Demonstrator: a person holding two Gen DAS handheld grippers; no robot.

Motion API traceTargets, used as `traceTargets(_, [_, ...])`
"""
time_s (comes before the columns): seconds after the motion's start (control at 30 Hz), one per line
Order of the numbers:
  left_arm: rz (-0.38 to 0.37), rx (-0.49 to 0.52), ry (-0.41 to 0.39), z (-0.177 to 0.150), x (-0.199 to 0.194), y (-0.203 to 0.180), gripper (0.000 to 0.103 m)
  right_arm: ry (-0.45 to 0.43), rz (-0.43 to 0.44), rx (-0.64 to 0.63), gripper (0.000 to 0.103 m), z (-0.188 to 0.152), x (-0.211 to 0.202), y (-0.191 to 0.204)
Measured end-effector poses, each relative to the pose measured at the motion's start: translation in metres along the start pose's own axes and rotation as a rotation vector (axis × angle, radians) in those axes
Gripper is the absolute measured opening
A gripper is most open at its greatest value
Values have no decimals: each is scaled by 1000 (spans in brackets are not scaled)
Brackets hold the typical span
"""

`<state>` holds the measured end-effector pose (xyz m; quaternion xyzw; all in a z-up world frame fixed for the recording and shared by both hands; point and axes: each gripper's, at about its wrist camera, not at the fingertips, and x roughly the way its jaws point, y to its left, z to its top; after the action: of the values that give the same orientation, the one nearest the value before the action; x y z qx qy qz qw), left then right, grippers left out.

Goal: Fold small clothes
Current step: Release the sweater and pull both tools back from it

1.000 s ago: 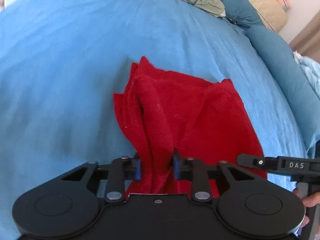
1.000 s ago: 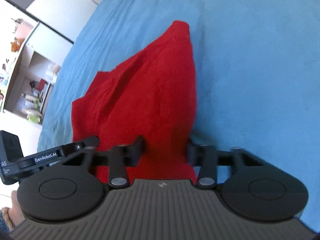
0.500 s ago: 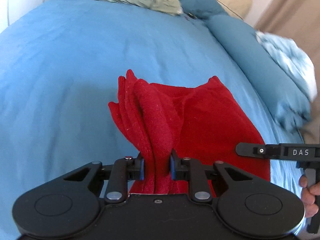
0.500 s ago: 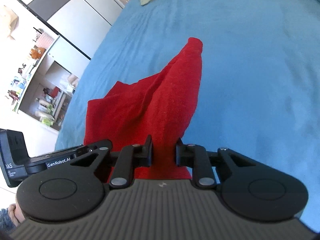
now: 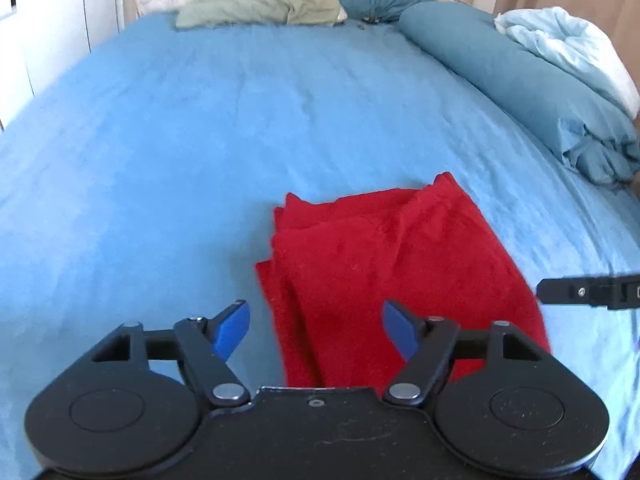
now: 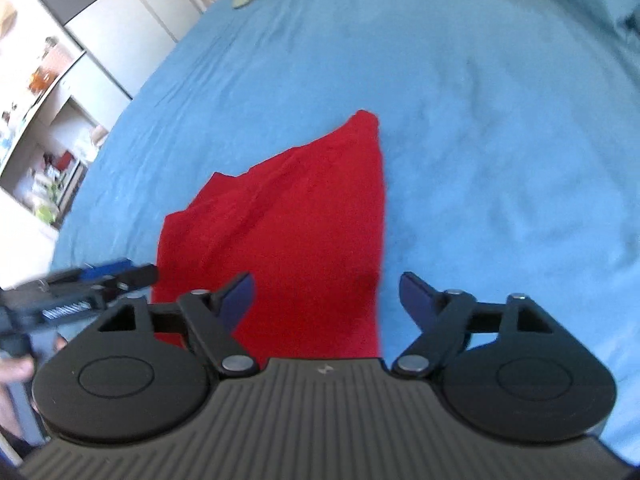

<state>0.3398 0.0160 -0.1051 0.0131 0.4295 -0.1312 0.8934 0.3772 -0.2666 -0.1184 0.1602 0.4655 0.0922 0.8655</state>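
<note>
A folded red garment (image 5: 392, 272) lies flat on the blue bed sheet (image 5: 200, 140). It also shows in the right wrist view (image 6: 288, 232). My left gripper (image 5: 316, 326) is open and empty, just above the garment's near left edge. My right gripper (image 6: 328, 294) is open and empty above the garment's near right edge. The right gripper's finger shows at the right edge of the left wrist view (image 5: 588, 292). The left gripper shows blurred at the left of the right wrist view (image 6: 92, 284).
Pillows and a green cloth (image 5: 256, 8) lie at the head of the bed. A rolled teal duvet (image 5: 520, 76) and a pale blue blanket (image 5: 568, 48) lie along the right side. White cupboards and shelves (image 6: 52, 92) stand to the left of the bed.
Both grippers held the red garment lifted half a second ago. Both have opened and let it go. The garment now lies flat on the sheet, and the grippers have drawn back.
</note>
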Motion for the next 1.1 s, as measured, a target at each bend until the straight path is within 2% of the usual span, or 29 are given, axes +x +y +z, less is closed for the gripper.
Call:
traceTargets(0.1, [70, 50, -17, -21, 5, -1, 77, -4, -50, -85, 97, -11, 6, -3])
traceTargets(0.23, [119, 83, -42, -52, 28, 0, 78, -44, -108, -172, 99, -28, 21, -15])
traceTargets(0.33, [129, 62, -99, -61, 32, 1, 80, -88, -91, -188, 101, -40, 33, -27])
traceTargets(0.47, [159, 51, -127, -58, 18, -8, 74, -155, -72, -171, 101, -45, 23, -32])
traceTargets(0.63, [182, 54, -192, -48, -52, -29, 77, -242, -88, -191, 101, -50, -39, -10])
traceTargets(0.77, [219, 29, -217, -46, -122, -48, 97, -282, -114, -169, 103, -63, -107, 17])
traceTargets(0.83, [220, -1, -243, -50, -158, -56, 103, -293, -147, -161, 103, -73, -138, 32])
traceTargets(0.97, [238, -27, -286, -68, -216, -71, 103, -322, -230, -169, 103, -102, -198, 62])
traceTargets(1.1, [253, -21, -263, -96, -246, -79, 103, -300, -257, -135, 103, -131, -234, 78])
